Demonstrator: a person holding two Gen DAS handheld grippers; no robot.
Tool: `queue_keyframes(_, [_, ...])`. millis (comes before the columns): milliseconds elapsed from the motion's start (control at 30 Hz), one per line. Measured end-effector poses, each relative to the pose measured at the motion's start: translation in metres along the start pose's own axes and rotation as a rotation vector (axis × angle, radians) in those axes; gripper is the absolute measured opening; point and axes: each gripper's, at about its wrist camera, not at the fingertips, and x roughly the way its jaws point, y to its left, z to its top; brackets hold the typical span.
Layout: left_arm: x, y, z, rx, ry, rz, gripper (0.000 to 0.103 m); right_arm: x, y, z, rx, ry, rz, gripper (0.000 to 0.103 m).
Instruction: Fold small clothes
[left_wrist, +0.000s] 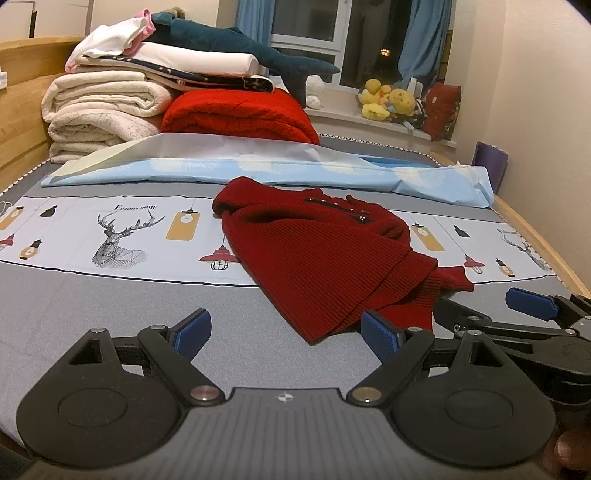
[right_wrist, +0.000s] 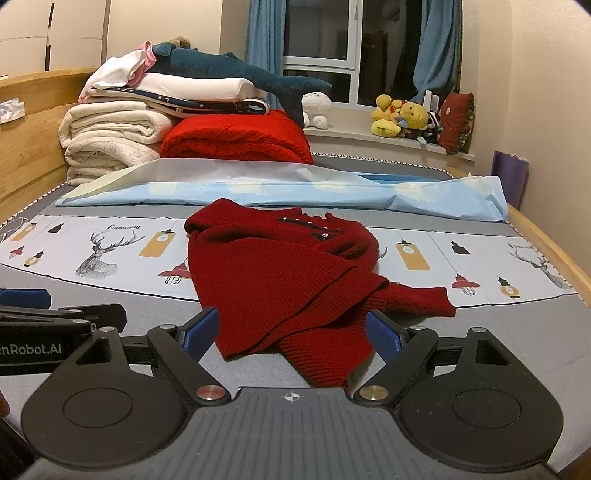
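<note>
Dark red ribbed sweater (right_wrist: 280, 273), rumpled on the bed (right_wrist: 110, 306), unfolded; left hand-held gripper (left_wrist: 286, 334) and right hand-held gripper (right_wrist: 291, 332) both agape, empty, near hem; next: grasp hem corners.

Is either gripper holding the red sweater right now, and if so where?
Neither. The left gripper and right gripper are open, just short of the red sweater's near hem.

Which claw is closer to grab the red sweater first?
Probably the right claw: the red sweater has its hem lying between its open fingers. The left claw is open too, but the hem only reaches its right finger.
</note>
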Motion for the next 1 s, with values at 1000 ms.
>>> queue_keyframes(1000, [0.017, -0.010, -0.003, 0.048, 0.046, 0.004, 0.082, 0.020, -0.048, 0.068, -0.002, -0.079, -0.097, 0.084])
